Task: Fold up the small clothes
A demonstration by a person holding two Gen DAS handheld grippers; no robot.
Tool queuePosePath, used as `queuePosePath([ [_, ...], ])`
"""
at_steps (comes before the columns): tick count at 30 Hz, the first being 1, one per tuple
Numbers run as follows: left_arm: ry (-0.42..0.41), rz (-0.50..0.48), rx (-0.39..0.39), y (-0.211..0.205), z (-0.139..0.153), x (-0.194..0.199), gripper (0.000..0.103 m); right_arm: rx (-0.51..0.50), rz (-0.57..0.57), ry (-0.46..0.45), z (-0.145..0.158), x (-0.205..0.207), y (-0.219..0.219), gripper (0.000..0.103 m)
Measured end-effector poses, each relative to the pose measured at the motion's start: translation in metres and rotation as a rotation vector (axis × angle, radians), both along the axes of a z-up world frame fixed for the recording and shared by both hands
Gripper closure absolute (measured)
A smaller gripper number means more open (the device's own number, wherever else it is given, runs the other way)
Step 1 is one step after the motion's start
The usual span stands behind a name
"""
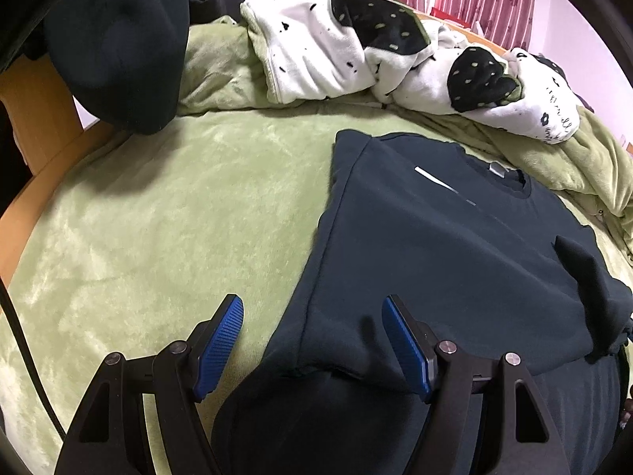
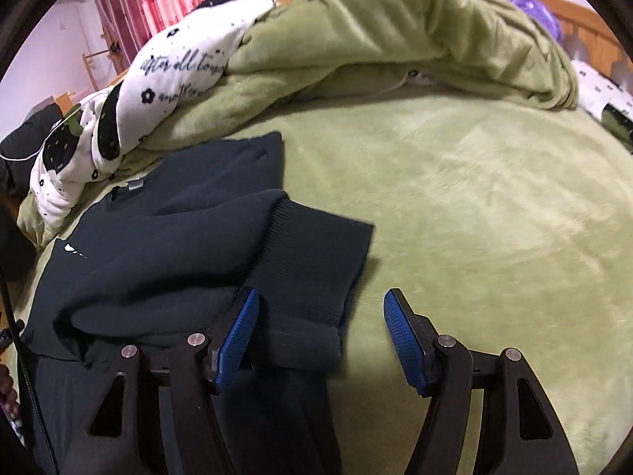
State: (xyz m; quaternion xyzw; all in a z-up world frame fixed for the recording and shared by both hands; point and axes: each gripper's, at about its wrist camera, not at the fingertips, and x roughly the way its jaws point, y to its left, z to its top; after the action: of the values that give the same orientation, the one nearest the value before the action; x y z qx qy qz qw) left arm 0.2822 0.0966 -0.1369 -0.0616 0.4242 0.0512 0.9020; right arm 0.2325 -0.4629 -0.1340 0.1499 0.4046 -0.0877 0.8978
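Partly, sweatshirt (image 1: pixel 435 245) hem cut off, sleeve (image 2: pixel 312 277) blurred

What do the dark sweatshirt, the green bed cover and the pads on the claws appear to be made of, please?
Dark sweatshirt: apparently matte cotton-type knit; its cuff shows ribbing.
Green bed cover: plush fleece or velvet, judging by its soft sheen and brushed nap.
Pads: blue, finely ridged, probably rubber or plastic, on black arms.

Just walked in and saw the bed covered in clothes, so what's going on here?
A person with a tool in each hand is folding a dark sweatshirt laid out on the green blanket. Its sleeve is already folded across the body. The left tool and right tool both hover open, gripping nothing. A black-and-white blanket lies bunched behind.
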Motion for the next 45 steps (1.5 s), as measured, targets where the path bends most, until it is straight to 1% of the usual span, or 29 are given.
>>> queuePosePath([
  [5, 0.005, -0.015, 0.01, -0.004, -0.001, 0.0, 0.032, 0.078, -0.027, 0.002, -0.008, 0.008, 0.002, 0.039],
  [7, 0.006, -0.024, 0.005, -0.005, 0.0, -0.001, 0.032, 0.119, -0.019, 0.009, -0.011, 0.01, 0.002, 0.049],
  [8, 0.005, -0.027, 0.005, -0.006, 0.001, -0.002, 0.032, 0.144, 0.001, 0.01, -0.014, 0.01, 0.002, 0.059],
  [9, 0.0, -0.03, 0.007, -0.007, 0.003, -0.003, 0.032, 0.139, 0.008, 0.013, -0.014, 0.01, 0.003, 0.064],
  [10, -0.004, -0.033, 0.007, -0.007, 0.004, -0.004, 0.032, 0.104, 0.001, 0.01, -0.01, 0.008, 0.004, 0.071],
  [11, -0.01, -0.036, 0.007, -0.007, 0.006, -0.005, 0.032, 0.061, -0.009, 0.006, -0.007, 0.005, 0.006, 0.084],
  [12, -0.013, -0.038, 0.007, -0.007, 0.007, -0.006, 0.032, 0.042, -0.005, -0.001, -0.004, 0.003, 0.007, 0.086],
  [15, -0.018, -0.036, -0.006, -0.006, 0.01, -0.007, 0.032, 0.043, -0.009, -0.028, 0.005, -0.007, 0.005, 0.089],
  [17, -0.018, -0.033, -0.019, -0.004, 0.012, -0.008, 0.032, 0.026, -0.007, -0.051, 0.017, -0.014, 0.007, 0.09],
  [21, -0.032, -0.023, -0.026, 0.0, 0.018, -0.01, 0.032, 0.01, 0.004, -0.109, 0.046, -0.026, 0.014, 0.091],
  [24, -0.043, -0.013, -0.015, 0.002, 0.025, -0.012, 0.032, -0.03, 0.036, -0.145, 0.074, -0.028, 0.034, 0.091],
  [26, -0.052, -0.01, 0.002, 0.003, 0.031, -0.014, 0.032, -0.048, 0.066, -0.171, 0.096, -0.027, 0.055, 0.092],
  [29, -0.069, -0.013, 0.033, 0.008, 0.045, -0.019, 0.032, -0.063, 0.105, -0.203, 0.119, -0.024, 0.086, 0.092],
  [30, -0.076, -0.013, 0.034, 0.011, 0.049, -0.021, 0.032, -0.074, 0.122, -0.212, 0.129, -0.021, 0.103, 0.092],
  [33, -0.087, -0.014, 0.015, 0.024, 0.061, -0.028, 0.032, -0.088, 0.15, -0.217, 0.142, -0.011, 0.14, 0.092],
  [36, -0.098, -0.001, -0.011, 0.043, 0.074, -0.034, 0.032, -0.087, 0.201, -0.231, 0.151, 0.006, 0.19, 0.093],
  [40, -0.105, 0.019, -0.04, 0.068, 0.08, -0.039, 0.032, -0.067, 0.275, -0.225, 0.15, 0.026, 0.25, 0.094],
  [42, -0.106, 0.027, -0.037, 0.077, 0.079, -0.04, 0.032, -0.067, 0.318, -0.213, 0.144, 0.035, 0.28, 0.095],
  [45, -0.09, 0.038, -0.037, 0.085, 0.073, -0.039, 0.032, -0.07, 0.388, -0.182, 0.125, 0.046, 0.33, 0.095],
])
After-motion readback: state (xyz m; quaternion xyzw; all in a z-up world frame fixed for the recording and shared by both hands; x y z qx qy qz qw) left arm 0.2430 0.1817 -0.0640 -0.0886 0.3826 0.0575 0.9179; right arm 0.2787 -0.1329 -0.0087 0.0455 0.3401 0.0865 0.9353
